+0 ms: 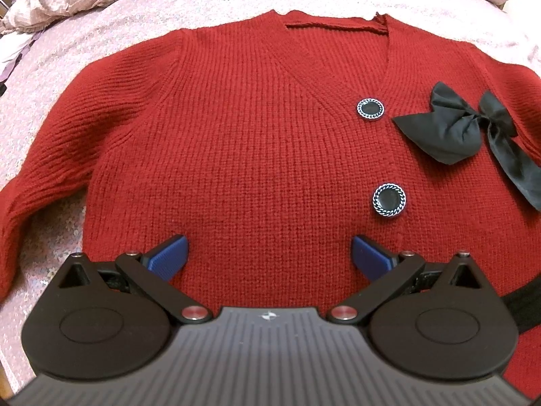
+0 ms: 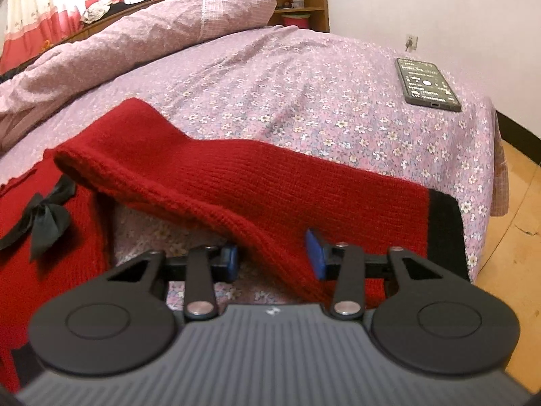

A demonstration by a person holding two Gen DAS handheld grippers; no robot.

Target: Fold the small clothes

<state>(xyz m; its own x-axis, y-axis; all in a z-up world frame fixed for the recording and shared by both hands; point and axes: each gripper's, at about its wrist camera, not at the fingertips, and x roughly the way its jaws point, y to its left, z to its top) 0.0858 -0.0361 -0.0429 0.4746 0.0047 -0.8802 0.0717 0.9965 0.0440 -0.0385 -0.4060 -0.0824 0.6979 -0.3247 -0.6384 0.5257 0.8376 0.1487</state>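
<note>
Red knit: cardigan (image 1: 257,142) lies face up and flat on the flowered bedsheet (image 1: 44,77), buttoned, black bow (image 1: 449,125) on its chest.
Left wrist, gripper: my left gripper (image 1: 269,253) hangs over the lower front, blue pads (image 1: 169,253) spread apart, nothing between them. I can't tell if they touch the knit.
Left wrist, progress: body fully spread; near sleeve (image 1: 40,182) laid out to the side, unfolded. No fold made on this half.
Right wrist, gripper: my right gripper (image 2: 274,257) has jaws part closed around the other sleeve (image 2: 216,186), near its black cuff (image 2: 446,233). Right pad (image 2: 314,253) against the knit, left pad (image 2: 230,260) at the sleeve's edge; looks like a grip, not certain it's firm.
Right wrist, sleeve: raised off the sheet, draping back toward the body.
Right wrist, surroundings: phone (image 2: 427,84) lies well apart near the bed corner; quilt (image 2: 135,37) bunched behind.
Stage: first sleeve fold just starting, I judge. Left: both sleeves in, then body folded.
</note>
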